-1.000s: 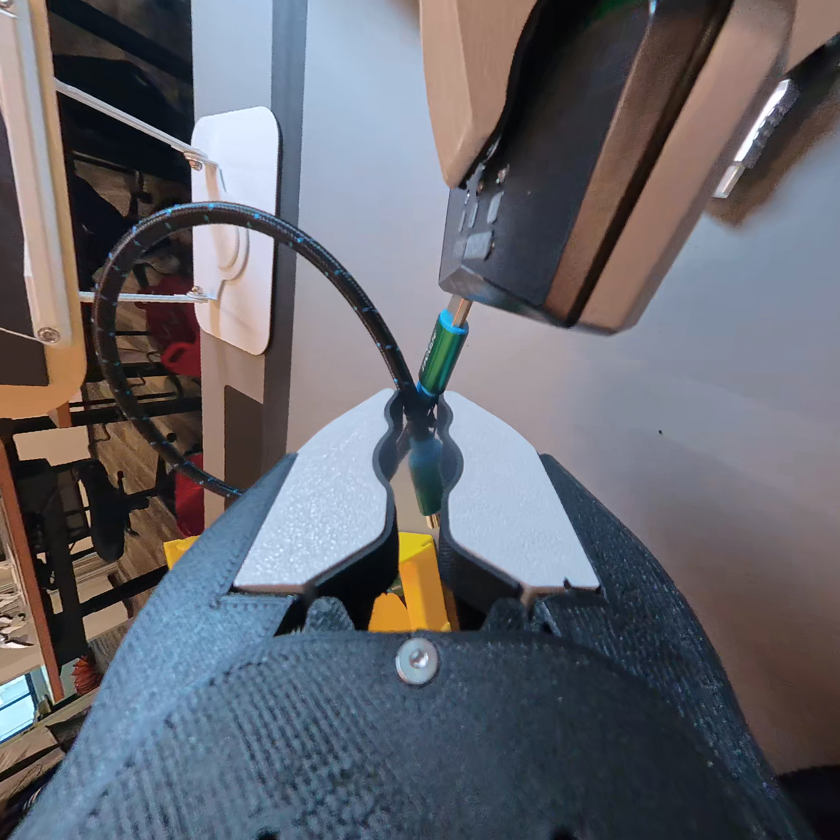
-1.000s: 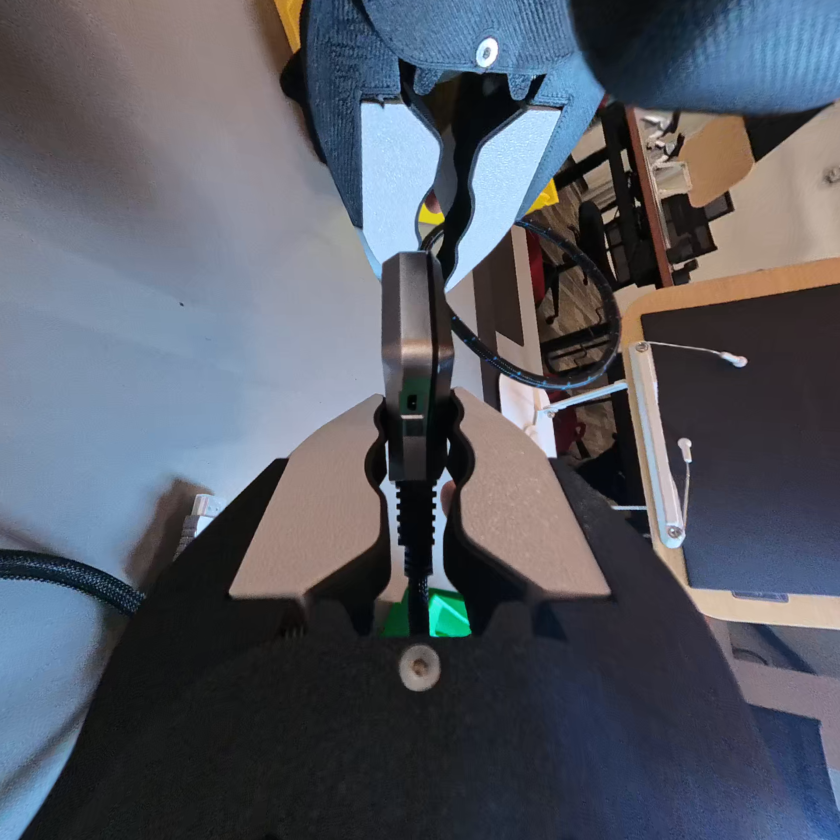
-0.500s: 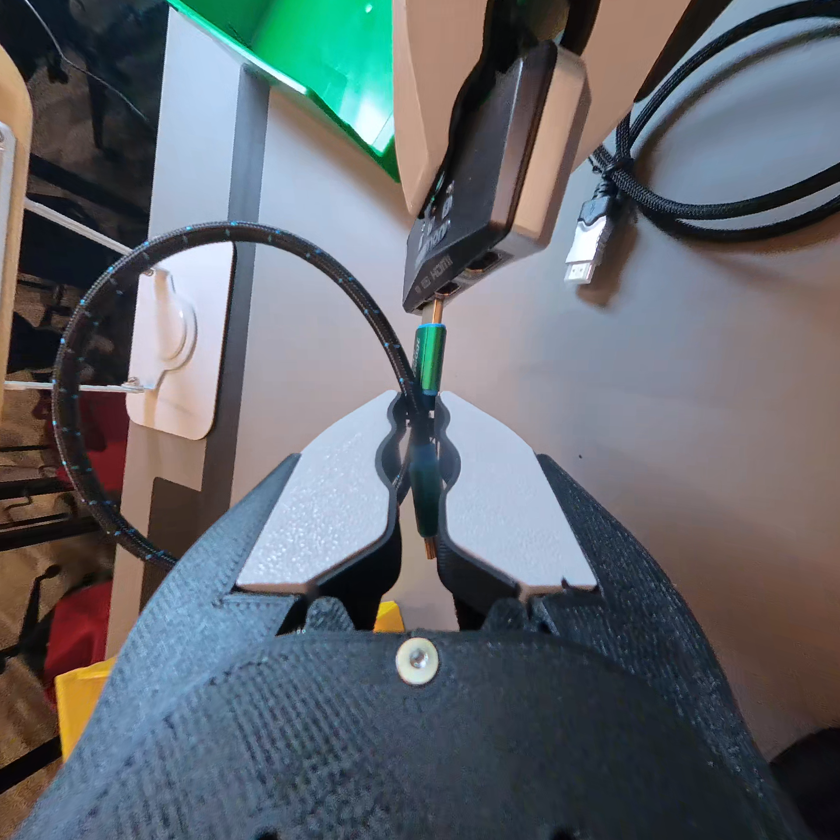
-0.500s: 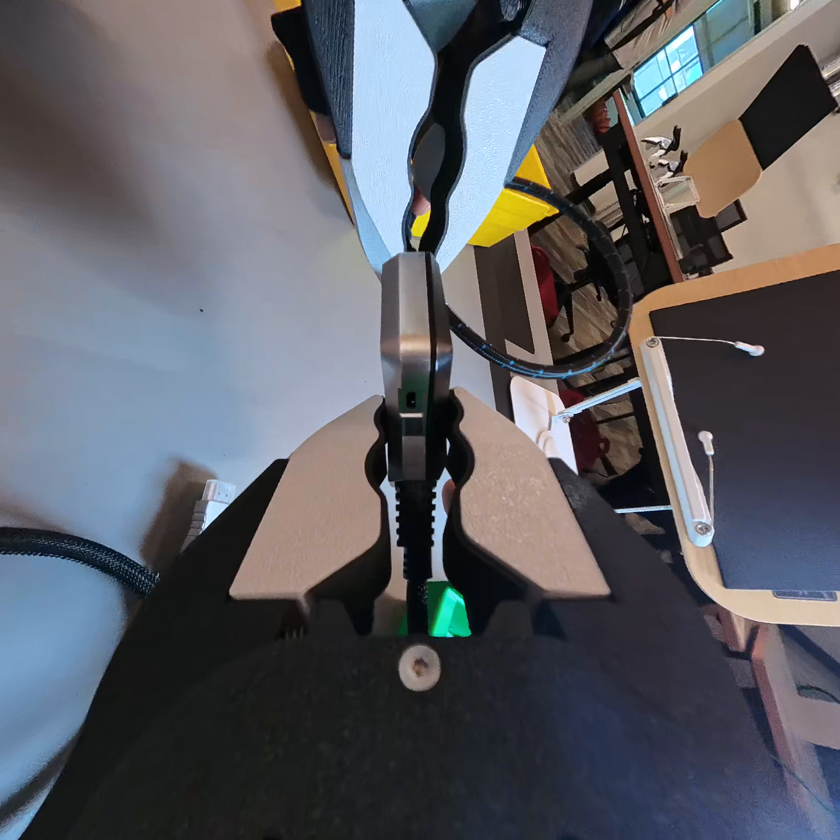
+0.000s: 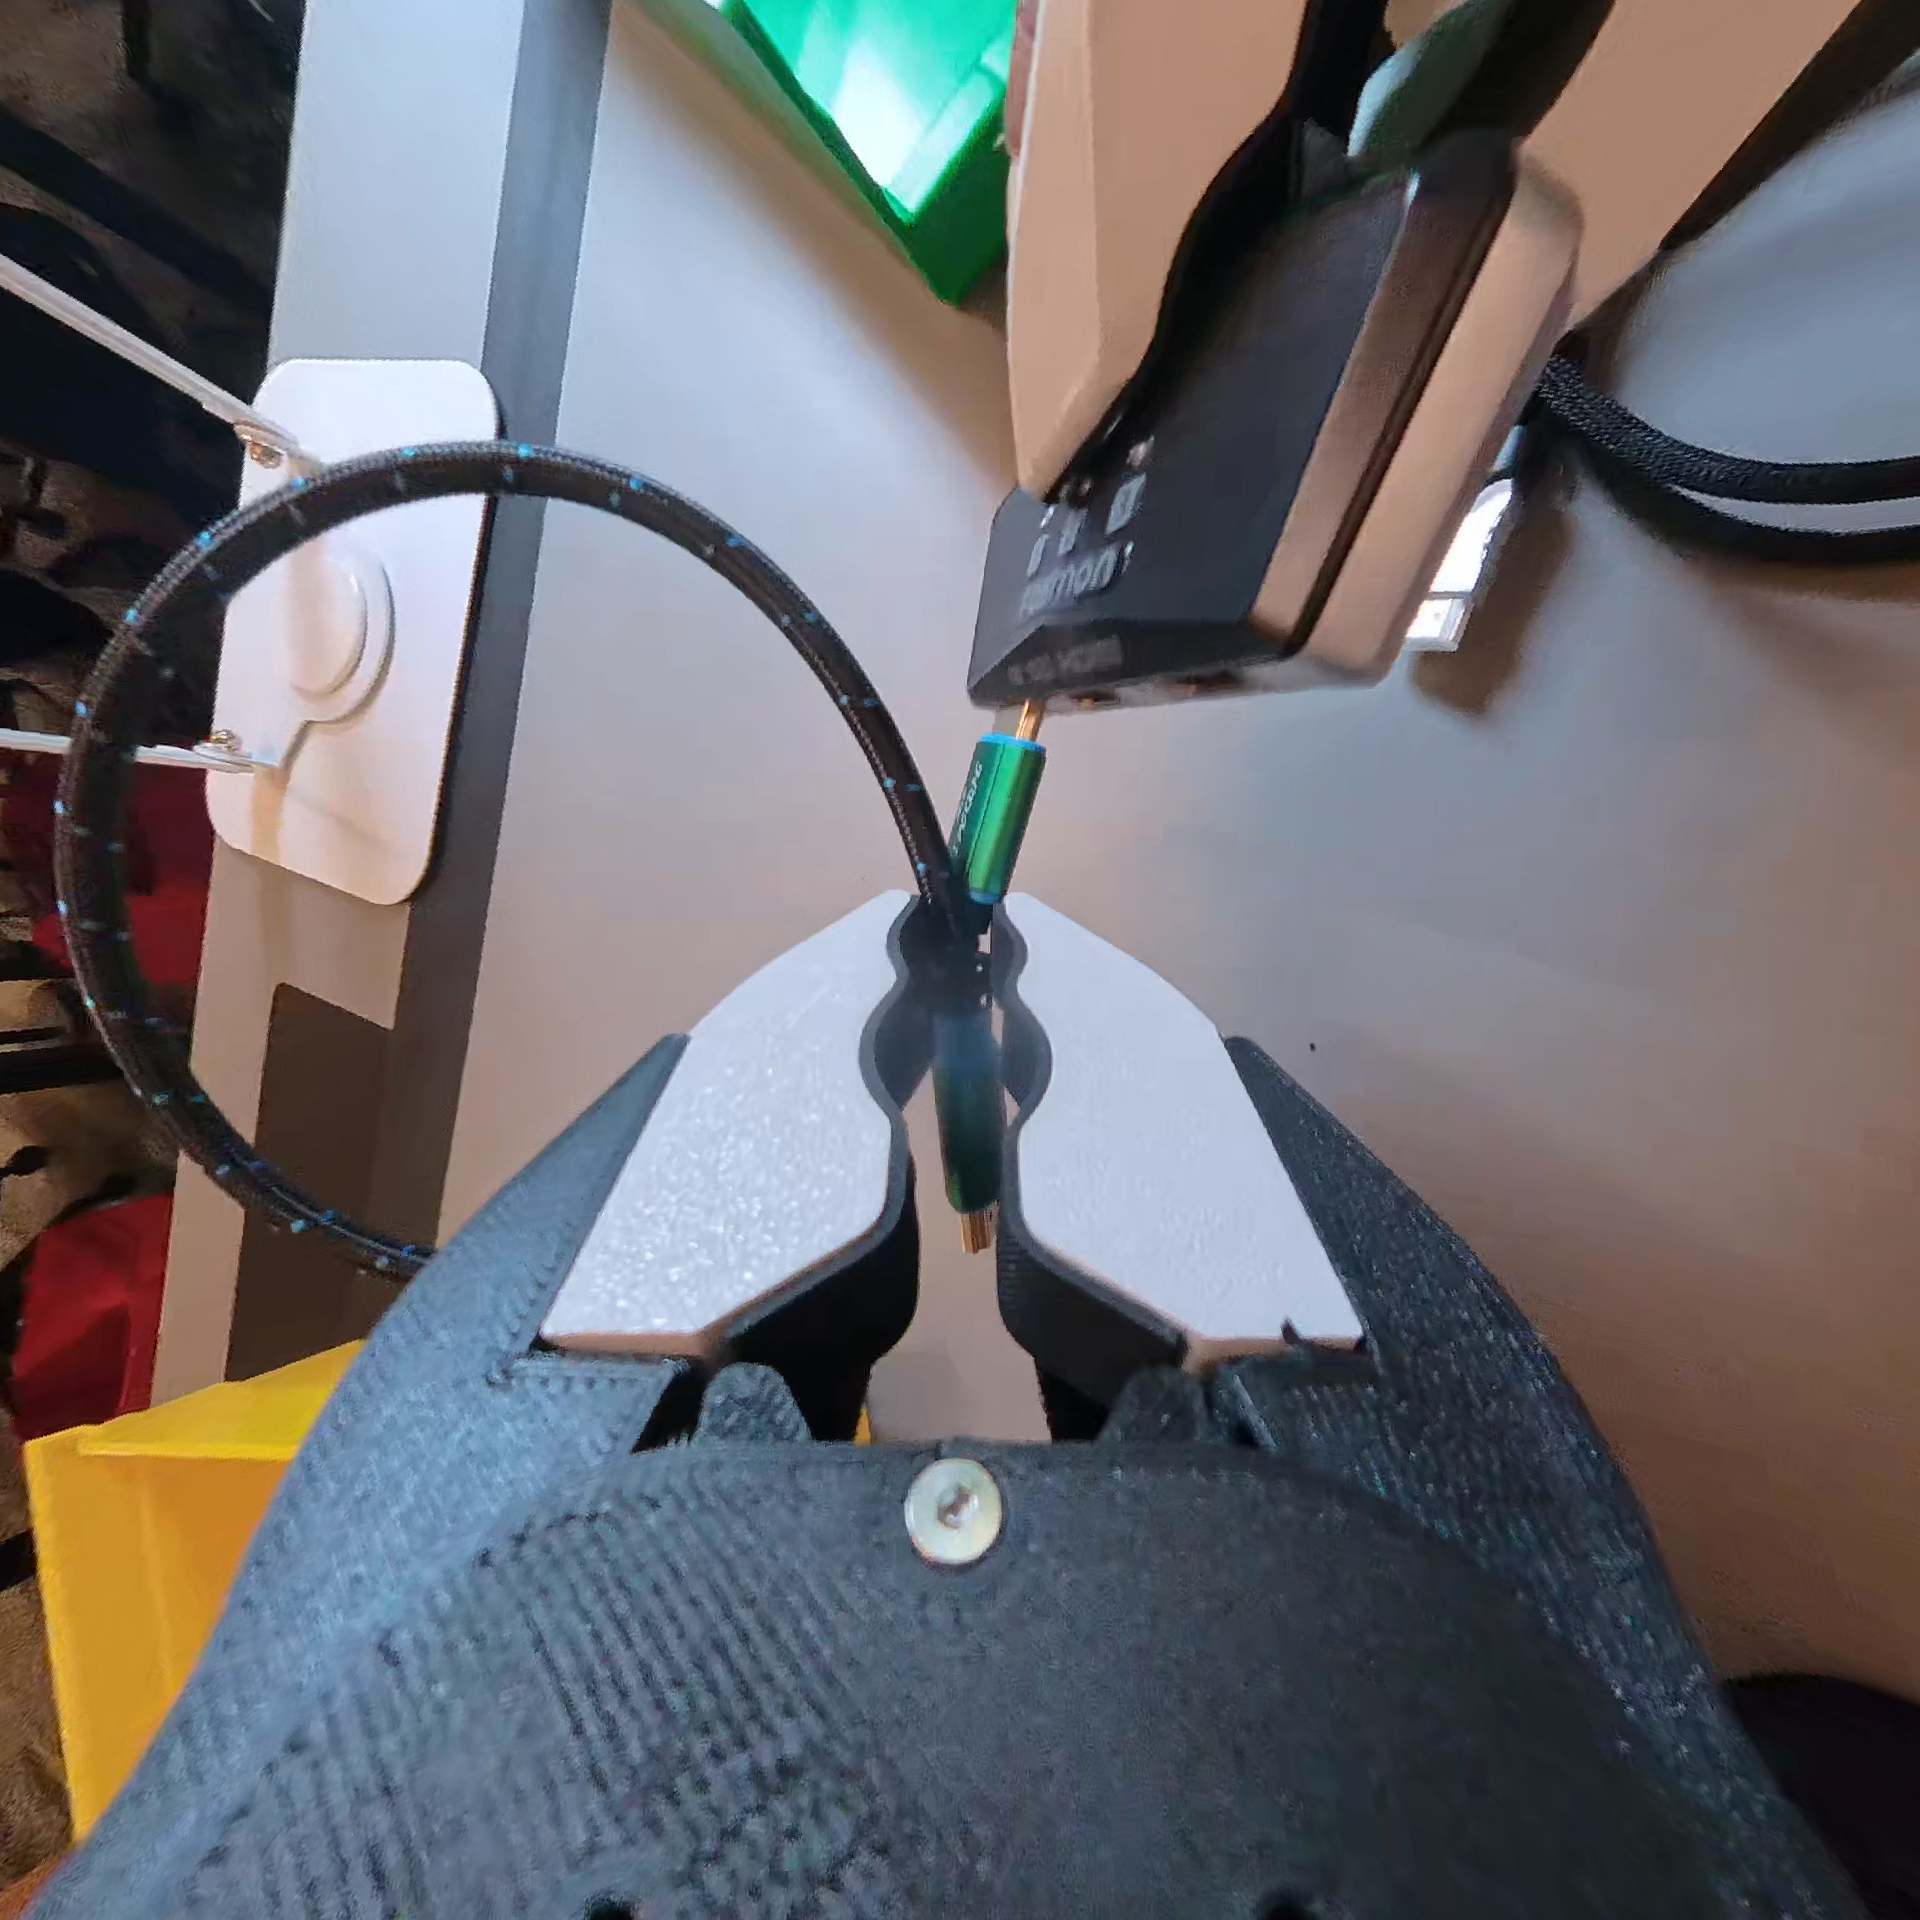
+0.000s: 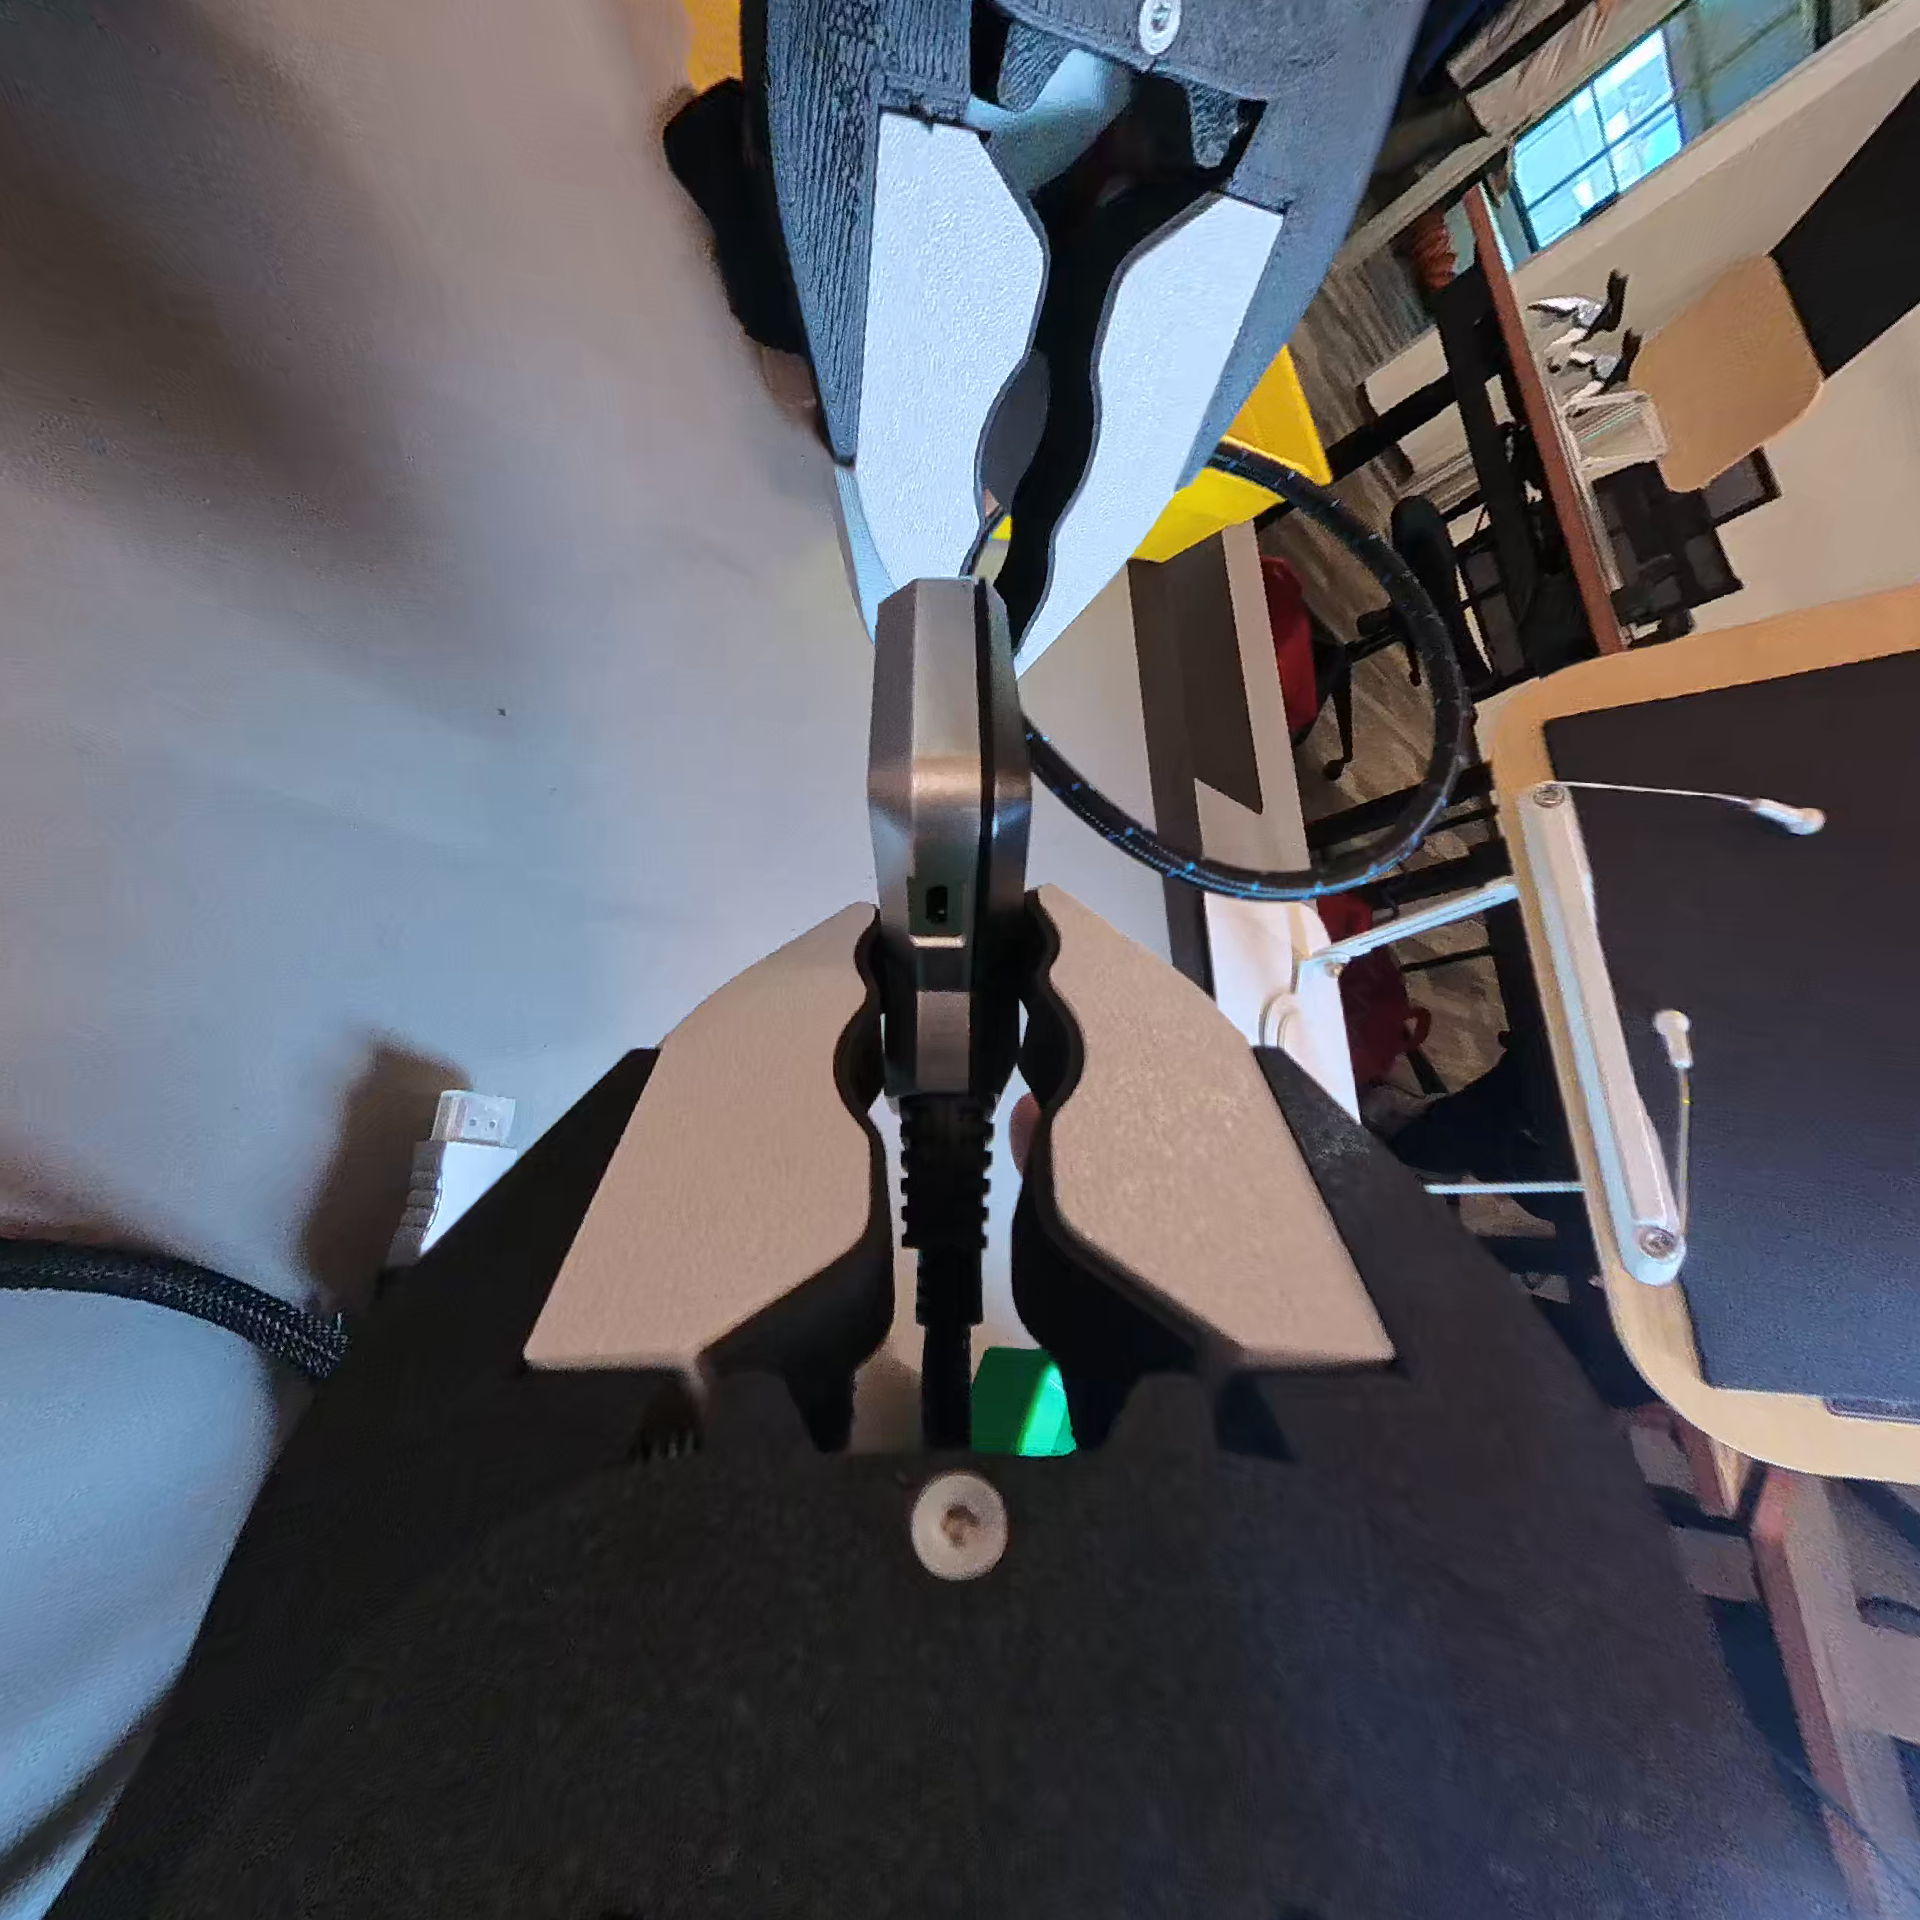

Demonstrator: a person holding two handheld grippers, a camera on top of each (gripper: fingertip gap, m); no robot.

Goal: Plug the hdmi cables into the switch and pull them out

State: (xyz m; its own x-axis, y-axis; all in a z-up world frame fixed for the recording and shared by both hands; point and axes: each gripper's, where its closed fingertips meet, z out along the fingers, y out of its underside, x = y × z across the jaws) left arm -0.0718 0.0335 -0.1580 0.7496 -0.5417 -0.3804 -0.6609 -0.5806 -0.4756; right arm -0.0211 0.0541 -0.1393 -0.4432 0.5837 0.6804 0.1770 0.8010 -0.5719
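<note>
Left claw [image 5: 951, 920] is pinched shut on a short braided HDMI cable [image 5: 582, 499] just behind its green plug [image 5: 995, 816], both fingers pressed against the cord, which loops out past the surface's left edge. The plug's gold tip just meets the port face of the black switch [image 5: 1195, 499], held up off the grey surface [image 5: 727, 623]. Right claw [image 6: 951, 997] is clamped closed on the switch's cable end.

The plug leans slightly against the port line; pushed like this it would likely catch on the rim and scrape or bend instead of seating. The grip sits on soft cord rather than the shell, so the plug may swivel under load.

Compared with half a second ago, the switch looks nearer and tilted more, the tip at much the same port, and the silver connector [image 5: 1455, 582] is now partly hidden behind the switch.
</note>
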